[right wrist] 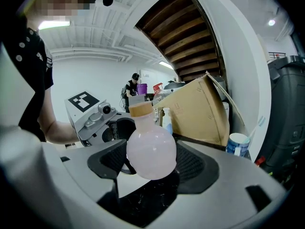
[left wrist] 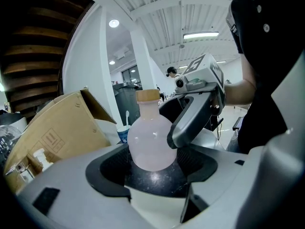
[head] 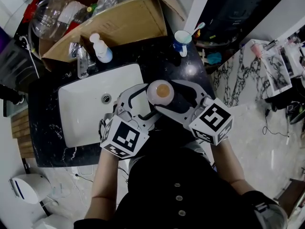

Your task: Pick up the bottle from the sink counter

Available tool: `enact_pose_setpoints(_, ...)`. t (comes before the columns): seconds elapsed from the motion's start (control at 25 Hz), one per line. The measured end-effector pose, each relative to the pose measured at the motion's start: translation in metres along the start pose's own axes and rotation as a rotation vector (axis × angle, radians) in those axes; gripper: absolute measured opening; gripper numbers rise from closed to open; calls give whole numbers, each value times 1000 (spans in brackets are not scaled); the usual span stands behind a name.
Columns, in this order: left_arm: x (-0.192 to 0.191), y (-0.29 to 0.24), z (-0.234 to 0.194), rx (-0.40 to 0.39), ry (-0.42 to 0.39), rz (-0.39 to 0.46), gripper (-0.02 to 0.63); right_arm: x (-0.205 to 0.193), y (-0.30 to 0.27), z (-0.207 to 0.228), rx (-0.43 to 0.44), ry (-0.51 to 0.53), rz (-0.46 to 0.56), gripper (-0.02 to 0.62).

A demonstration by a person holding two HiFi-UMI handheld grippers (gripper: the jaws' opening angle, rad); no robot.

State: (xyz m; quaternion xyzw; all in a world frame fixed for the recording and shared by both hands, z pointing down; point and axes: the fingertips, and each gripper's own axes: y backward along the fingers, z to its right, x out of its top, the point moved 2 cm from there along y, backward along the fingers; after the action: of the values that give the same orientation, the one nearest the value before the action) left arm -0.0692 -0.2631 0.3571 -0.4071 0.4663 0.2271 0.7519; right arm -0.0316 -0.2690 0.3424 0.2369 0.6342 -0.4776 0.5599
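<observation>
Judging from all three views, the reach and the grasp look done and the lift itself is what remains. The bottle [head: 163, 92], a round, pale pink flask with a tan cap, stands near the centre of the head view on the dark counter [head: 43, 128], right at the lower right corner of the white sink [head: 81, 113]. The right gripper [head: 169, 98] comes in from the lower right of that frame with its jaws drawn in around the bottle's belly. In its own view the bottle [right wrist: 151, 154] fills the space between the two ribbed pads, and the left gripper view shows one of its jaws pressed against the bottle's side. The left gripper [head: 150, 102] reaches in from the lower left with its jaws spread wide. The bottle [left wrist: 151, 144] sits out at their tips, and that gripper does not seem to be pinching it. As far as can be told, the base of the bottle rests on the counter, with a glint of the stone just beneath it, so nothing has been raised yet. A cardboard box [head: 128, 23], a pump dispenser [head: 101, 49] and a blue cup [head: 182, 39] in the upper part of the head view stand well apart from the bottle, leaving the way upward free.
</observation>
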Motion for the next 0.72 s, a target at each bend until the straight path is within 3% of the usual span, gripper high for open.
enact_pose_setpoints(0.72,3,-1,-1,24,16,20,333,4,0,0,17,13,-3,328)
